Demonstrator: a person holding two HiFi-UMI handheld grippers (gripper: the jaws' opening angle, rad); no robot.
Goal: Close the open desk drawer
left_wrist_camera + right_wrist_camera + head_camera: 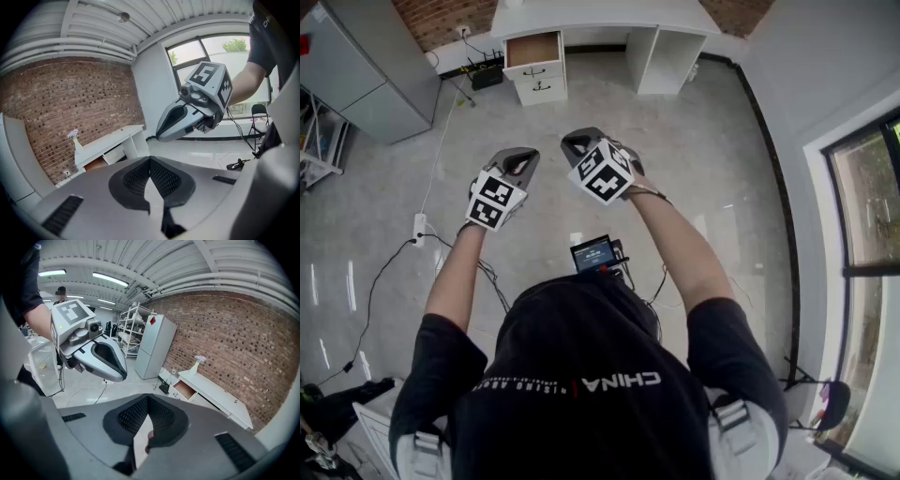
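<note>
Plainly, nothing is under way at the desk yet. The person stands well back on the floor, holding the left gripper (517, 161) and right gripper (579, 143) side by side in front of the body. Both point ahead, which looks like a carrying pose for the walk over. Each pair of jaws is pressed together at the tips with nothing between them (neither touches anything). The open drawer (533, 49) sticks out at the top of the left-hand stack of the white desk (609, 17), far ahead of both grippers and a little to their left.
</note>
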